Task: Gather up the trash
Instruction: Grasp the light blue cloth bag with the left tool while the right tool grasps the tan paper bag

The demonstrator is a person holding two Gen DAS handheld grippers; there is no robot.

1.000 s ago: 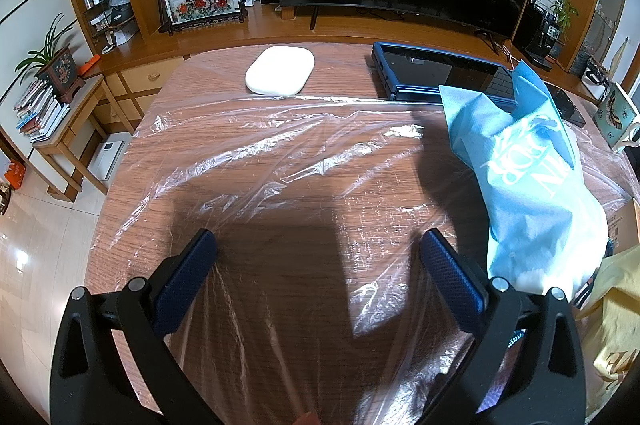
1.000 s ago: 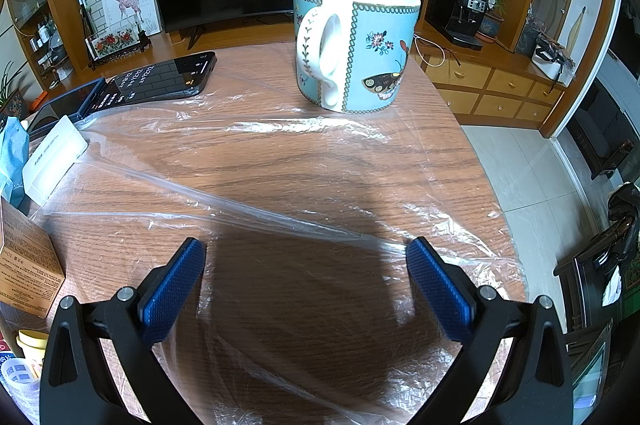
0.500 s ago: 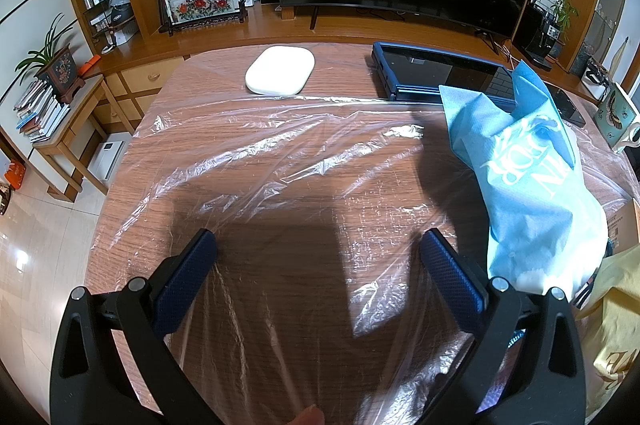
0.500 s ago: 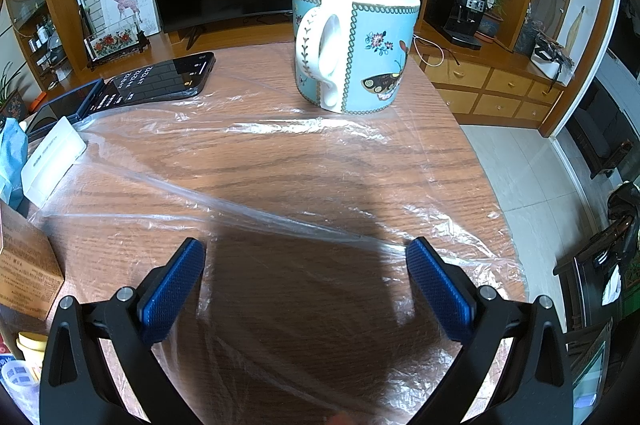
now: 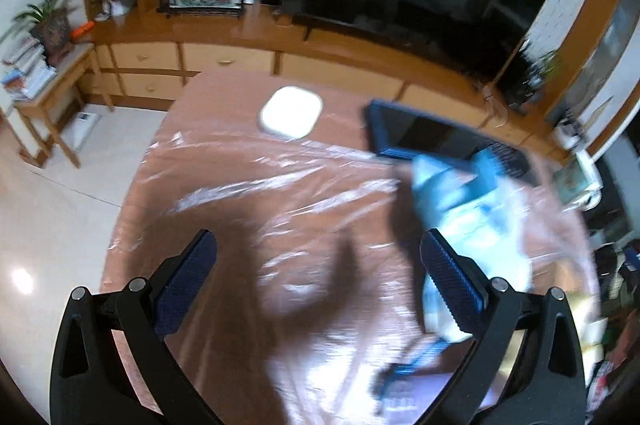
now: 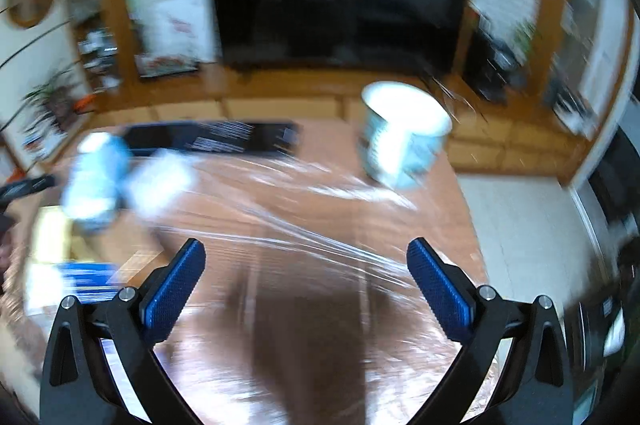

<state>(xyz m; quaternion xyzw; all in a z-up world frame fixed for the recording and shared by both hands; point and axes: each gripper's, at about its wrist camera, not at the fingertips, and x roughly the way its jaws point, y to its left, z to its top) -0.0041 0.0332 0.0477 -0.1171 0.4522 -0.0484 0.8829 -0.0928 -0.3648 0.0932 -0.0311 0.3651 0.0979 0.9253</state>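
While both views smear with motion blur, the left claw (image 5: 316, 273) and the right claw (image 6: 306, 281) hang released above the bench (image 5: 240, 129), jaws spread wide and nothing between them. The likeliest trash, to my eye, is the clear plastic film (image 5: 280, 185) stretched and wrinkled over most of the wooden top, plus the crumpled light-blue bag (image 5: 472, 209) lying on it just beyond the left claw's right-hand finger. A white pad (image 5: 291, 112) and a dark tablet (image 5: 424, 135) sit at the far edge, and a blue patterned mug (image 6: 402, 141) stands toward the far right corner; its base seems to rest on or at the film's edge, though the blur keeps me from being sure. To do this step well, I would go for the blue bag first, pinching a raised fold rather than pressing flat against the top. The film is slack and slippery, so tugging it risks dragging the mug or the tablet; better to gather it from a loose near edge, slowly.
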